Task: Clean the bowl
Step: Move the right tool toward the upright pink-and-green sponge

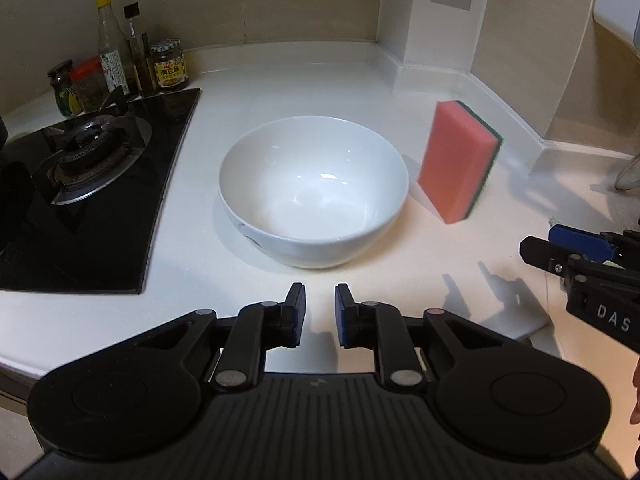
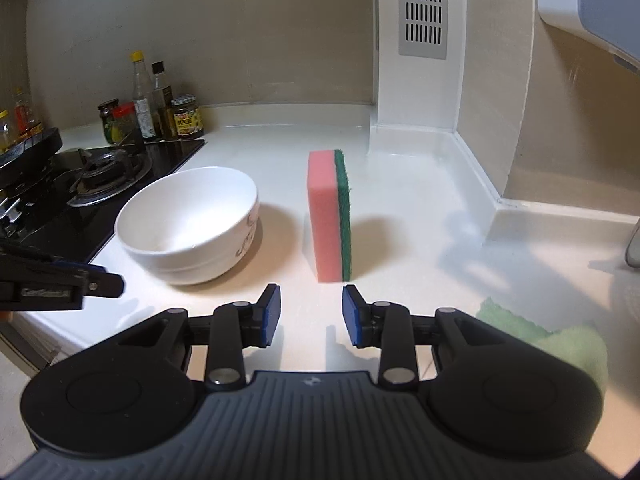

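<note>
Bowl (image 1: pixel 314 190) glossy white round ceramic, pink foam sponge (image 2: pixel 329 216) upright beside

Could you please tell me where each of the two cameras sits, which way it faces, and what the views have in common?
Left wrist: sits on the left gripper, facing the white bowl straight ahead; its own open fingers show, and the right gripper enters at right.
Right wrist: sits on the right gripper, facing the upright sponge; its open fingers show, the left gripper at left.
Shared: bowl, sponge, gas stove, condiment bottles.
</note>
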Demonstrator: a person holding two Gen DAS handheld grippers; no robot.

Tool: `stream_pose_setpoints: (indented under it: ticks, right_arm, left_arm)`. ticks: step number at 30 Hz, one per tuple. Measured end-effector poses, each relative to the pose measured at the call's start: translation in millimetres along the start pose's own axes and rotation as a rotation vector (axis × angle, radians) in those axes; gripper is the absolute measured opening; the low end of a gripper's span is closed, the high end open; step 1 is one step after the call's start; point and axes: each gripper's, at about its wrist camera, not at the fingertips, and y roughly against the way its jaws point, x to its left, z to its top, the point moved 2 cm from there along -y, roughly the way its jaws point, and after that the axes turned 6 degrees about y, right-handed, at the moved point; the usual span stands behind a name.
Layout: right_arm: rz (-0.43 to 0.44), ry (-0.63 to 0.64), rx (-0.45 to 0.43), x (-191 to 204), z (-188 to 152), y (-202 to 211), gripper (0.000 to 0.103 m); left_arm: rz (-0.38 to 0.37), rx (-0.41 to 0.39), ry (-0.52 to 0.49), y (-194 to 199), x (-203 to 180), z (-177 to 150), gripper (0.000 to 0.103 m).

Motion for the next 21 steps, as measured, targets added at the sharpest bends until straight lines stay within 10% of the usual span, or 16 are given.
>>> stream_pose_setpoints:
  ticks: [21]
  right_arm:
    - [-0.005, 0.062, 0.001, 20, -13, 62, 0.029]
  left_arm:
    - [0.025, -0.078, 0.082, 64, -7, -57, 0.021]
